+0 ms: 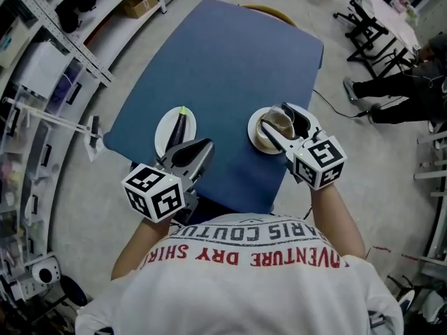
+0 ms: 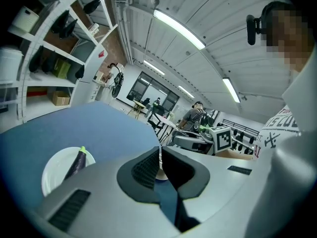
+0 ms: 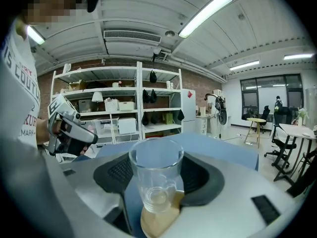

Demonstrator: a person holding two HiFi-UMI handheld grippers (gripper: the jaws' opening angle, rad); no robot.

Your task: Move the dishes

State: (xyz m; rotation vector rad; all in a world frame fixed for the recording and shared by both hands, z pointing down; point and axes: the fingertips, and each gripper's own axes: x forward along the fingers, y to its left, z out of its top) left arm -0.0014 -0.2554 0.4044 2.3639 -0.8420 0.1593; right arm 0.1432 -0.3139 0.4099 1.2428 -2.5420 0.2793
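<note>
- Two grippers are in my hands. The right gripper (image 1: 283, 122) has its jaws spread wide and clamped on one clear glass (image 3: 156, 175), which stands upright between the pads.
- That glass is empty, see-through and thick-bottomed. It shows right of centre in the head view, over a tan-centred plate (image 1: 254, 137); I cannot tell whether they touch.
- The left gripper (image 2: 160, 158), at lower left, has its jaws drawn together on nothing.
- One white plate (image 1: 165, 137) lies just beyond it, carrying one dark purple eggplant (image 1: 179, 125) with a green tip.
- Count: one glass, two plates, one eggplant, one blue table (image 1: 230, 54) beneath them.
</note>
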